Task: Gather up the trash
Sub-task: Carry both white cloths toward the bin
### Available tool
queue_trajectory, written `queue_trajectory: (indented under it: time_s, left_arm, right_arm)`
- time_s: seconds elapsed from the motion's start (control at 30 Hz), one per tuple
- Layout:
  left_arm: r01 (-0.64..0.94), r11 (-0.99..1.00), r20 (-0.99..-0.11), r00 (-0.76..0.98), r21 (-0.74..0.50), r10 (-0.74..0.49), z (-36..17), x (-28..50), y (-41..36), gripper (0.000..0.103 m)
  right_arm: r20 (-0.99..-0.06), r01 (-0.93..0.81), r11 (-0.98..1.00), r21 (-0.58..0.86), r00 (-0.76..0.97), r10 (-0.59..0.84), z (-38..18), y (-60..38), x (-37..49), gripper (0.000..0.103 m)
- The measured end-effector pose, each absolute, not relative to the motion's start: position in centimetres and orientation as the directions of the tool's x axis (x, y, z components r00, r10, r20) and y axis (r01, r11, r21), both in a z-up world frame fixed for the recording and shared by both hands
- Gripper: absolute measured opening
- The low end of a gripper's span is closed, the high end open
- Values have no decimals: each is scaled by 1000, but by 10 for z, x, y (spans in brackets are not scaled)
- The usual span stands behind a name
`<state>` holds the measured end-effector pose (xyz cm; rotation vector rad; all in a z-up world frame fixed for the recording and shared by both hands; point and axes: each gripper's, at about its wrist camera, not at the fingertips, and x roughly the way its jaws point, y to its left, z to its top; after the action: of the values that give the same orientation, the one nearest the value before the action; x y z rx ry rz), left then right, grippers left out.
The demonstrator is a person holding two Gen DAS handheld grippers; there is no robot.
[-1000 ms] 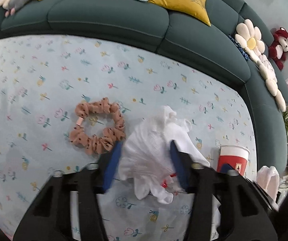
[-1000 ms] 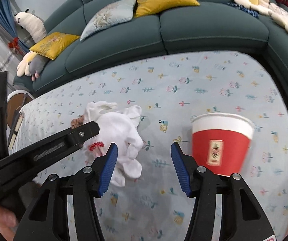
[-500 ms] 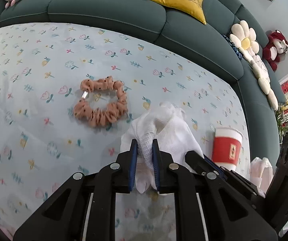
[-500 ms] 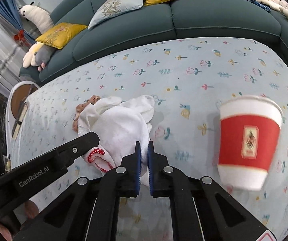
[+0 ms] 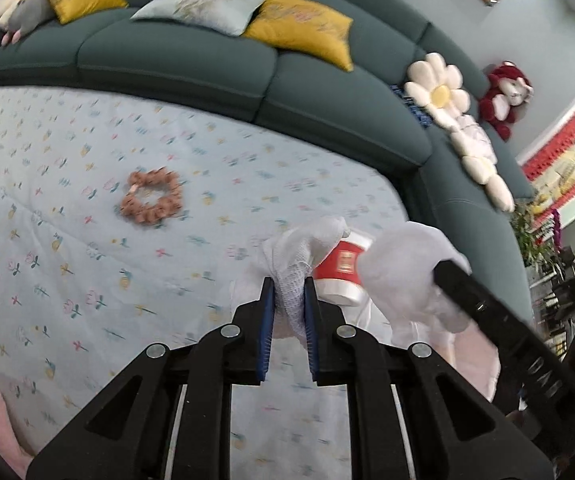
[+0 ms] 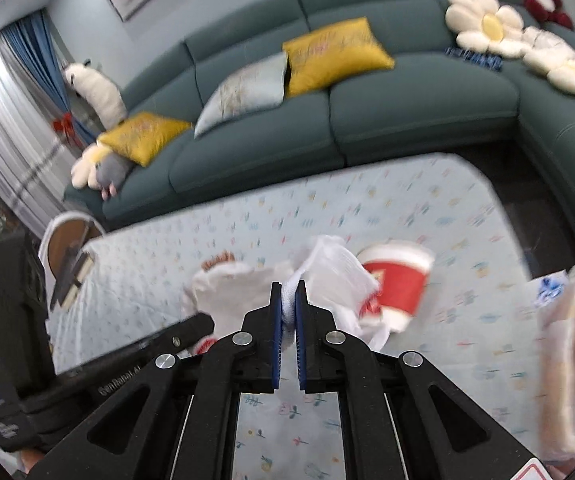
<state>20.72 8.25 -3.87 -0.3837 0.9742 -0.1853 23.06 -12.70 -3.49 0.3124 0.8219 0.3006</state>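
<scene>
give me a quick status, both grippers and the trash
Left gripper and right gripper both clamped on the white plastic bag. Red paper cup on the table behind it. Nothing blocking.

— What do the two tools look like?

— The left gripper (image 5: 288,300) and right gripper (image 6: 288,300) match: black angular plastic frames with triangular cut-outs, silver round screws at the joints, blue ribbed pads (image 5: 266,320) lining the fingers.

— Any markings?

— White lettering on the left gripper's side, seen from the right wrist.
</scene>
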Motion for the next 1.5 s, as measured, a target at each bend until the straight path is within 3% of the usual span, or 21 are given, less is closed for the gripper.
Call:
queue_trajectory:
  time_s: [0.23,0.5,0.97,1.5]
  left_arm:
    - [120,916,-723,578,-383,-378,11,182,12,14]
    - [274,890,-706,541,-366,-457,35,159,-79,14]
    - [447,832,-743,422,-329,-520,29,143,-199,14]
    - [515,814,-783,374,-270,-497,15,137,-257,14]
  right_arm:
    - [-587,-76,924,375,752,300,25,-207,189,6]
    - [-565,25,937,349,803,190,51,-291,154,6]
    - [-613,197,916,348,787,64,33,-395,116,6]
    - [-653,273,898,344,757,20,12,-440,104,6]
